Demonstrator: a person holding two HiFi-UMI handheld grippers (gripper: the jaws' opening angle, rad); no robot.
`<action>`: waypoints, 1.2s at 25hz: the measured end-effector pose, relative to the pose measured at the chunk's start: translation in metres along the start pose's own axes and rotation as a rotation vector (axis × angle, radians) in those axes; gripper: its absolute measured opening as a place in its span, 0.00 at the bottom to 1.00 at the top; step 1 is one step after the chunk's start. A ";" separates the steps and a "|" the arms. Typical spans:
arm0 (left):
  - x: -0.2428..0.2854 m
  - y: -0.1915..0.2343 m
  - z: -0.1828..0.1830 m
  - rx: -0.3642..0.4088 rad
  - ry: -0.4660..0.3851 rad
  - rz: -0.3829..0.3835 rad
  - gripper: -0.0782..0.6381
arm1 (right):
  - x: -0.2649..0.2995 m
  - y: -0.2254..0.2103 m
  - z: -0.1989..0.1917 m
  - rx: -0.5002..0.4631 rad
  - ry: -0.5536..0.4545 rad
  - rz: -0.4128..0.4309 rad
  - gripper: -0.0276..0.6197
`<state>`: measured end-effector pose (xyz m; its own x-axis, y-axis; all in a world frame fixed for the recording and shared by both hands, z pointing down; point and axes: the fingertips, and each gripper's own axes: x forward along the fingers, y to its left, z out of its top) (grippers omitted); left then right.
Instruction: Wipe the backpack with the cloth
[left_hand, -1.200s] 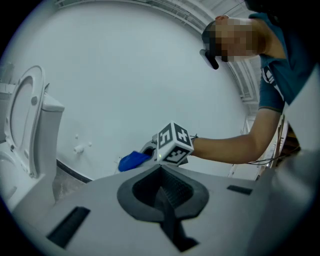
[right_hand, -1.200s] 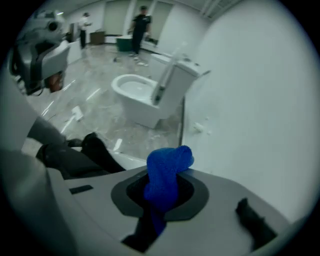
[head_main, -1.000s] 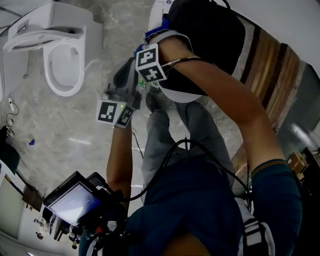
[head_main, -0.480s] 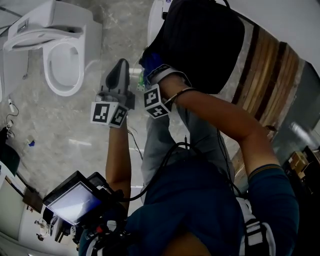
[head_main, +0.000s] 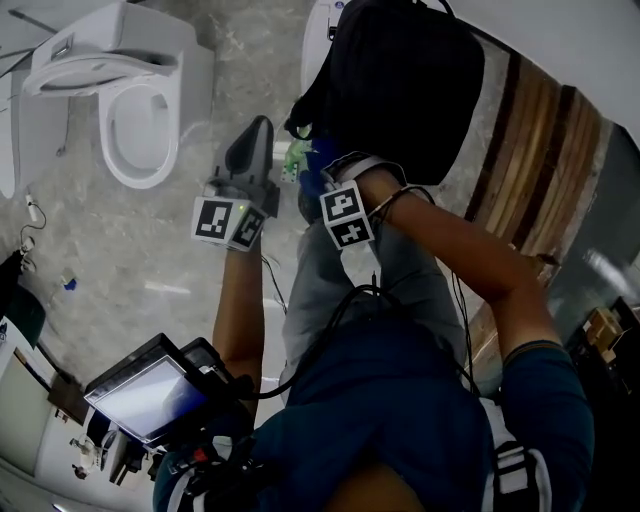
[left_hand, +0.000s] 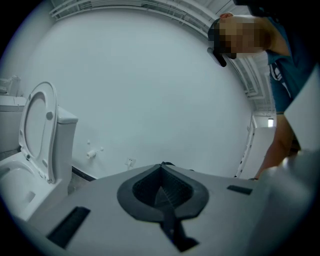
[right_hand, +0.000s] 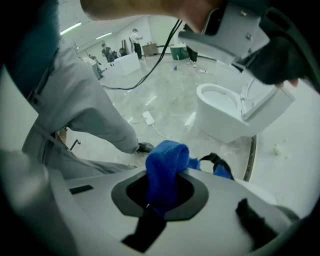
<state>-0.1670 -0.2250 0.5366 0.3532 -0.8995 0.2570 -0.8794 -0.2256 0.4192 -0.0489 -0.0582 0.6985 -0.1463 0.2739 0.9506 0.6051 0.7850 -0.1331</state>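
Tightly in right gripper (right_hand: 162, 189), cloth (right_hand: 167, 159), backpack (head_main: 400, 80) beside

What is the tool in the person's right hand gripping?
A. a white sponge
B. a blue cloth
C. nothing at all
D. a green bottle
B: the right gripper view shows the right gripper with its jaws closed on a bunched blue cloth, which sticks out beyond them.

The backpack (head_main: 400, 90) runs past the top edge.
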 end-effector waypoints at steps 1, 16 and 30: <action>-0.001 -0.001 0.001 0.000 0.001 -0.002 0.11 | 0.002 0.009 -0.009 0.035 0.001 0.000 0.10; -0.046 -0.071 0.018 0.062 0.028 -0.133 0.11 | -0.059 0.055 -0.132 1.280 -0.494 -0.417 0.11; -0.129 -0.203 0.088 0.174 -0.013 -0.329 0.11 | -0.359 0.123 -0.073 1.305 -1.113 -1.204 0.10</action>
<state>-0.0627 -0.0962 0.3415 0.6227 -0.7729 0.1220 -0.7613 -0.5624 0.3228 0.1353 -0.1005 0.3612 -0.5523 -0.8008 0.2315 -0.8275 0.4931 -0.2685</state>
